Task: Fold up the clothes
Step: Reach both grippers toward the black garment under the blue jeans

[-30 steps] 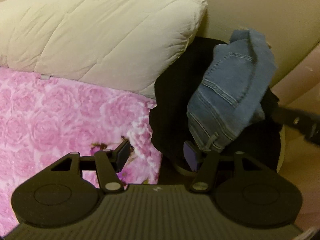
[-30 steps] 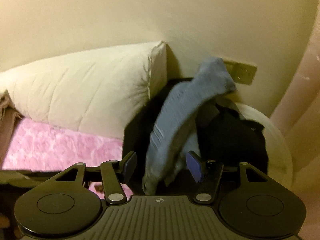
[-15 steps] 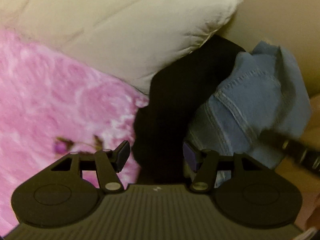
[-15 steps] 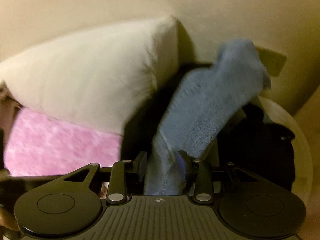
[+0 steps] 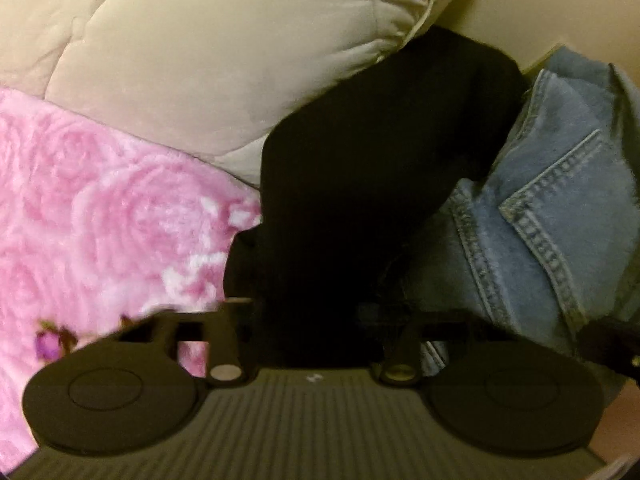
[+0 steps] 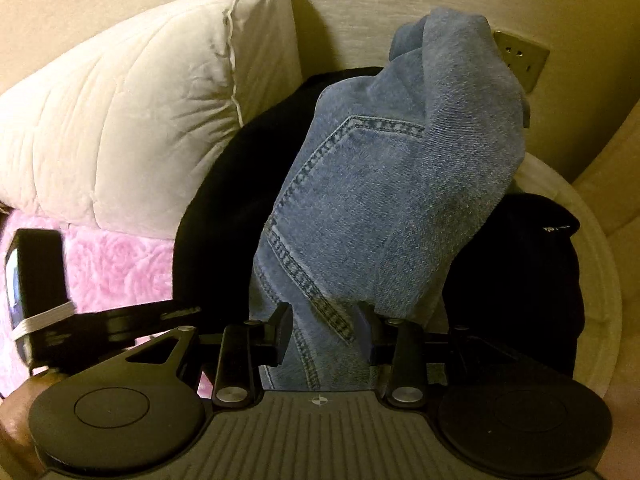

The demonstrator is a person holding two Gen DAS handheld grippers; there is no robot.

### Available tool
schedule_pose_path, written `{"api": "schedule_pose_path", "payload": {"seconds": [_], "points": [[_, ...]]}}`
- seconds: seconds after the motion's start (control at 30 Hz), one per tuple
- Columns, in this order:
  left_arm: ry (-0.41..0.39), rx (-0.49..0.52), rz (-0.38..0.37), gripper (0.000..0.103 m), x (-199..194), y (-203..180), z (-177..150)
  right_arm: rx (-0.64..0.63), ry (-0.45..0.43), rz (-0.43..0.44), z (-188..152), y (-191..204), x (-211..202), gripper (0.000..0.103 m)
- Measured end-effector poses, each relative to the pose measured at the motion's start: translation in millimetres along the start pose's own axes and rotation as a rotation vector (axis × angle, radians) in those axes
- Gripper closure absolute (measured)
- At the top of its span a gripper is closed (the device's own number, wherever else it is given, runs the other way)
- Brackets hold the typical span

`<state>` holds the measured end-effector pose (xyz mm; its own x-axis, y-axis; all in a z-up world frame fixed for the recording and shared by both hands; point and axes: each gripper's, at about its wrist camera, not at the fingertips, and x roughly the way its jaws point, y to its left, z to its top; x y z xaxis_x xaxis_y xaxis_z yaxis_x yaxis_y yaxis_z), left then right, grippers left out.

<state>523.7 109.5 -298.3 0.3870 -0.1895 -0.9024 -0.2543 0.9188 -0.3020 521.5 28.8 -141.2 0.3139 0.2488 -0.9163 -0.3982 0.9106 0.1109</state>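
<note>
The right gripper (image 6: 324, 330) has its two fingers either side of a hanging fold of the blue jeans (image 6: 384, 184), the pads touching or nearly touching the denim; whether they have clamped down on it cannot be told. The left gripper (image 5: 308, 320) is pushed up against a black garment (image 5: 360, 152), and its fingertips are lost in the dark cloth and blur, so its state cannot be told either. The jeans are heaped over the black garment in a pile that rests in a pale round basket (image 6: 600, 280), whose rim shows at the right in the right wrist view. A stitched back pocket of the jeans faces the camera. Just left of the pile a cream quilted pillow (image 6: 132, 120) leans against the beige wall (image 6: 360, 0), and below it lies a pink blanket (image 5: 100, 208) with a rose pattern. A wall socket (image 6: 522, 58) sits just behind the top of the jeans. In the right wrist view the left gripper's body reaches in from the left, over the blanket.
</note>
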Motion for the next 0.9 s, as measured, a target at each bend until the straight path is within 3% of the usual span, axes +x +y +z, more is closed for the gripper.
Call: {"api": "schedule_pose_path", "payload": {"seconds": [0.17,0.3,0.4,0.5,0.6,0.77,0.9], "points": [[-0.156,0.105,-0.039,0.097,-48,-7,-6,0.036,-0.004,0.034,4,-1,-8,0.065],[-0.248,0.239,-0.063,0.101,-91,-19,-19,0.095,-0.096,0.172,18,2,-30,0.065],[-0.273,0.303,-0.101,0.102,-106,-27,-31,0.122,-0.095,0.253,33,8,-25,0.063],[-0.265,0.331,-0.096,0.103,-101,-33,-38,0.194,-0.022,0.313,40,10,-1,0.062],[-0.237,0.263,-0.102,0.103,-83,-21,-34,0.264,0.013,0.300,38,4,14,0.062],[-0.226,0.223,-0.004,0.094,-64,-9,-19,0.311,0.022,0.225,26,-10,14,0.061],[-0.259,0.169,0.042,0.058,-70,7,-11,0.276,0.000,0.169,15,-22,1,0.061]]}}
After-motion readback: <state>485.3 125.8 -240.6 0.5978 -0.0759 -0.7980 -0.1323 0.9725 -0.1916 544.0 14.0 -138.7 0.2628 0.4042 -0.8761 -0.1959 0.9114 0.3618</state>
